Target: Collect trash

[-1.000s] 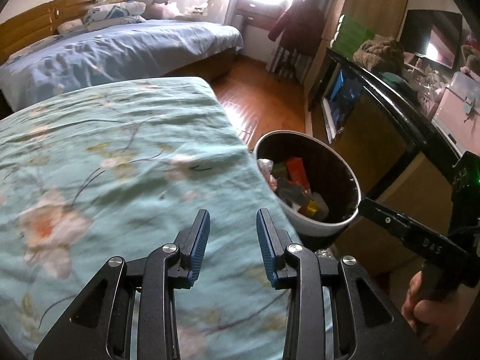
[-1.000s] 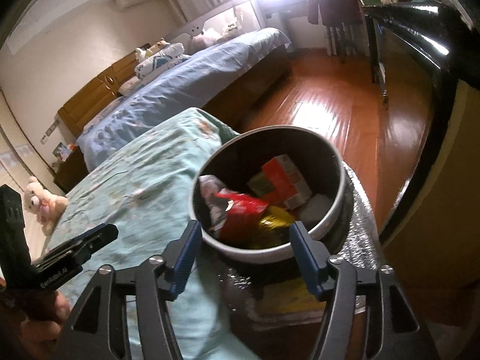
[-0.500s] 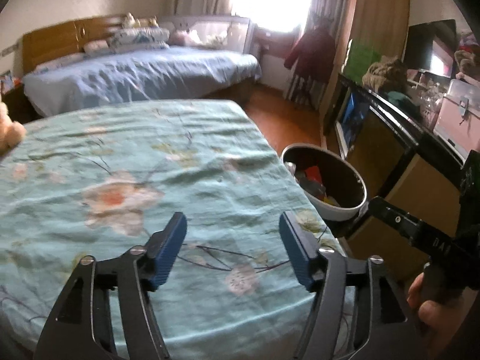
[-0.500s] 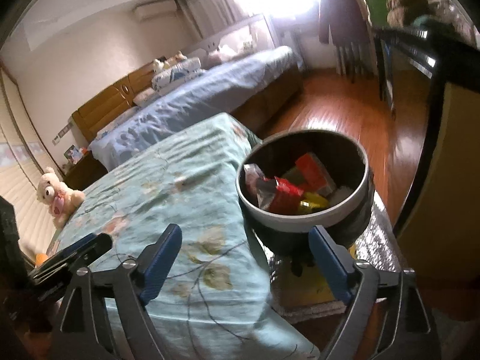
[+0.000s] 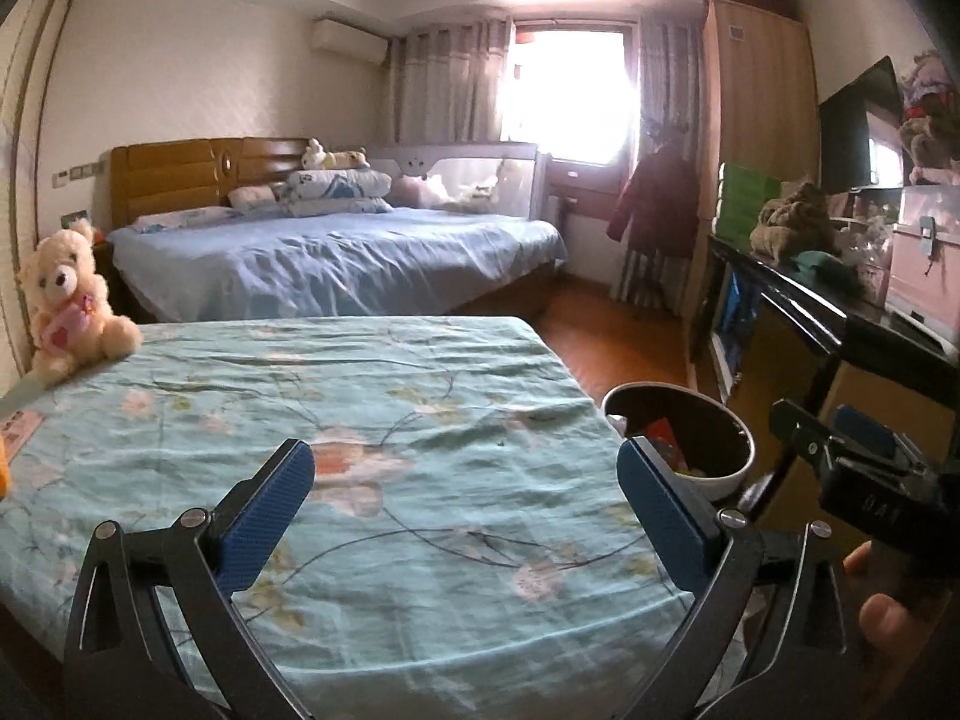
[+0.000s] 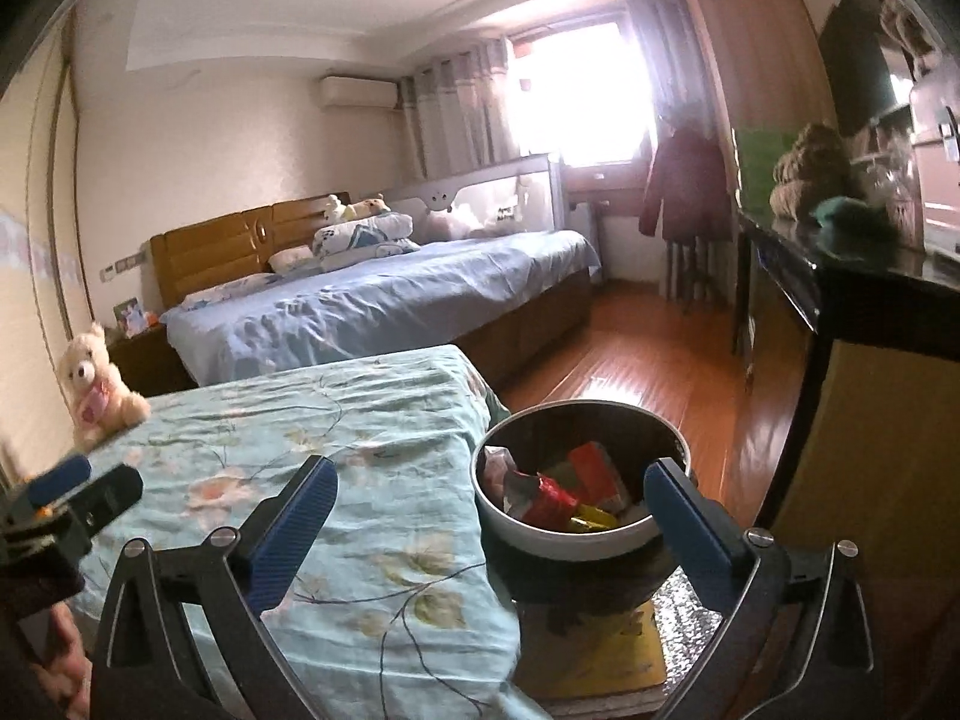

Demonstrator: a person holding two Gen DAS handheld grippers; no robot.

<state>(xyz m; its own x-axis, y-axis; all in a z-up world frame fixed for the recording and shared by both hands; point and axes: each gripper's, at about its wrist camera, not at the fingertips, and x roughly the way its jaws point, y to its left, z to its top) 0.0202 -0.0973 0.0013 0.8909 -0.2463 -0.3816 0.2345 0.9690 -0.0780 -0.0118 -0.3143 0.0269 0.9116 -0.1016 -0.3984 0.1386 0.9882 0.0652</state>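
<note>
Right wrist: right gripper (image 6: 489, 507) and left gripper (image 5: 465, 489) both spread wide, empty. Trash bin (image 6: 579, 531) w/ wrappers beside bed (image 6: 336, 420). Risk: knocking bin, spilling contents.

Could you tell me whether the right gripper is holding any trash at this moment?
No, the right gripper is open and empty above the trash bin.

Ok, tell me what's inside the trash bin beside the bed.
The trash bin holds crumpled wrappers: red, orange, yellow, one pale. Anything beneath that top layer is covered.
</note>
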